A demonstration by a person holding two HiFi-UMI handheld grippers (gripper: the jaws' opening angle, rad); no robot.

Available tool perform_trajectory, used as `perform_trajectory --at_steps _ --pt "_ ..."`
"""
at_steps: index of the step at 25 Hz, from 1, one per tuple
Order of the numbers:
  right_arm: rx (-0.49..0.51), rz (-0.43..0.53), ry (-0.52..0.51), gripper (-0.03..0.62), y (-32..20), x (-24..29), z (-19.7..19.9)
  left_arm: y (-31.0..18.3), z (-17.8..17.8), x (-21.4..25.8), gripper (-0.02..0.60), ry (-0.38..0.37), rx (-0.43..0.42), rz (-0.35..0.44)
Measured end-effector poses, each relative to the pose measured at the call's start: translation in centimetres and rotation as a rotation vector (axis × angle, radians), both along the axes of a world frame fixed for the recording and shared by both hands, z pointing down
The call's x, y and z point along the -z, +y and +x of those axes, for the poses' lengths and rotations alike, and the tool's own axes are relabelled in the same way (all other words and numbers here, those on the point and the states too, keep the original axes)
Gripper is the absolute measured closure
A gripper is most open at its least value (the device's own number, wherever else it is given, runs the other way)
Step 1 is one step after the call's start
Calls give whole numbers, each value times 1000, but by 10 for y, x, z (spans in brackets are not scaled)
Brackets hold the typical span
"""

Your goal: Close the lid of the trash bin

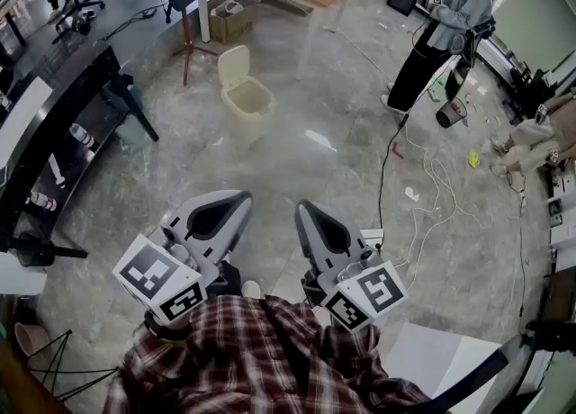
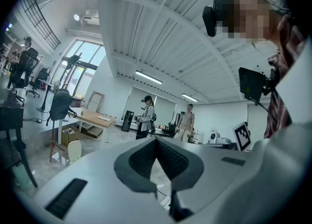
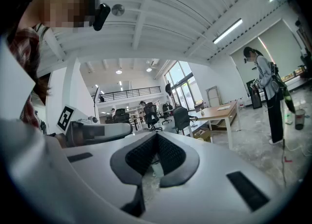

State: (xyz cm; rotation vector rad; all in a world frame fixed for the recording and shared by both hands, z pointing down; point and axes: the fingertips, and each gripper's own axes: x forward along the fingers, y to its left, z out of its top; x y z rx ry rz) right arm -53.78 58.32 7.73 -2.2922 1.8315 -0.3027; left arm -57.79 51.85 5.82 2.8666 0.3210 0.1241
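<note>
I hold the left gripper (image 1: 236,200) and right gripper (image 1: 307,211) level, both with jaws shut on nothing. The cream trash bin (image 1: 248,104) stands well ahead on the floor (image 1: 342,178), its lid (image 1: 233,65) upright. The left gripper view shows it tiny, with its base cut off.

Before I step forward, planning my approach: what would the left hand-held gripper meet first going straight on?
Probably nothing near: the left hand-held gripper faces open floor; the bin sits left of its line.
</note>
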Motion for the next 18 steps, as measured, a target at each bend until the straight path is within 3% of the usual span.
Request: perform_trajectory --at_steps 7,18 --pt "14 -24 -25 582 -37 -18 49 -40 48 -16 572 -11 17 -23" --pt "4 -60 -21 582 -152 -18 158 -150 171 -21 572 -11 -35 -42"
